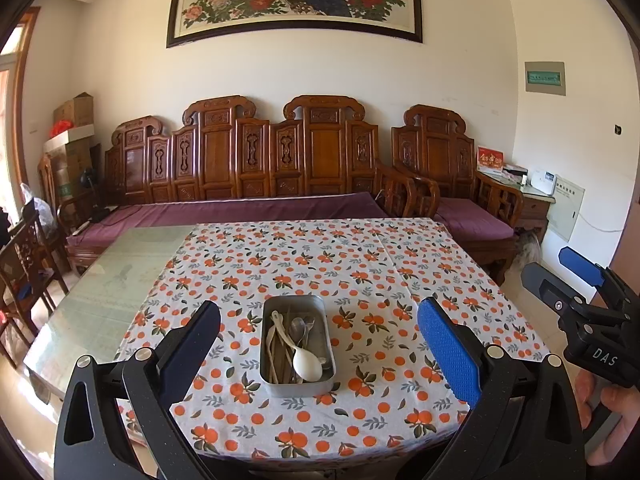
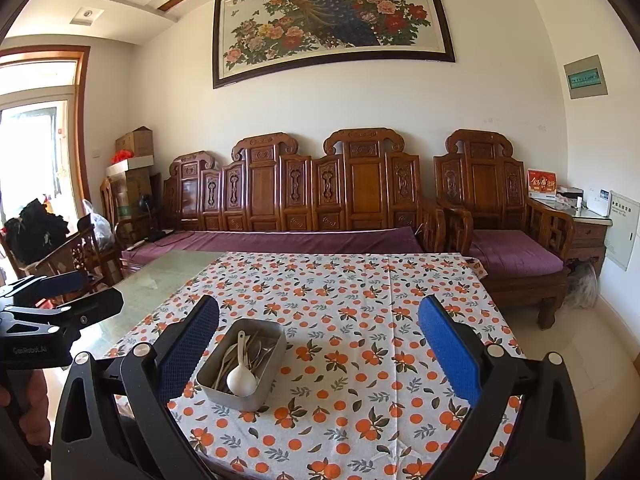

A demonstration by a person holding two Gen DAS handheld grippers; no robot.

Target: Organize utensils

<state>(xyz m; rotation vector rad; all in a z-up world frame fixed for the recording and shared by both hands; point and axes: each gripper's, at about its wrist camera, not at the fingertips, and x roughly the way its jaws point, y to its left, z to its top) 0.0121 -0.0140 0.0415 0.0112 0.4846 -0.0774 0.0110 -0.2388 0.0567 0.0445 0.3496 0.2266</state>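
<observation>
Black plastic and dark blue padding on the left side — the left gripper (image 1: 318,330) is hovering low over the near edge of the table, its jaws spread wide and holding nothing. Moving across, the orange-print tablecloth (image 1: 360,264) is lying soft and slightly creased, leaving a bare, glassy green strip of table (image 1: 120,280) on the left. Sitting in the middle of the cloth is the metal tin (image 1: 297,385), a shallow rounded rectangle in dull steel, and all the utensils are lying jumbled inside it: a white spoon (image 1: 306,364) with a smooth, glossy bowl on top, pale chopsticks (image 1: 278,354) slanting lengthwise, and small metal spoons (image 1: 300,326) tucked behind. Everything there is looking light and stiff, but slick — I'd judge the white spoon's thin handle the surest place to pinch, while the round chopsticks may roll between pads. Whether the sorting is done or pending, this pile fits both. Further right, the right gripper (image 2: 318,330) is hanging wide apart too, empty.
</observation>
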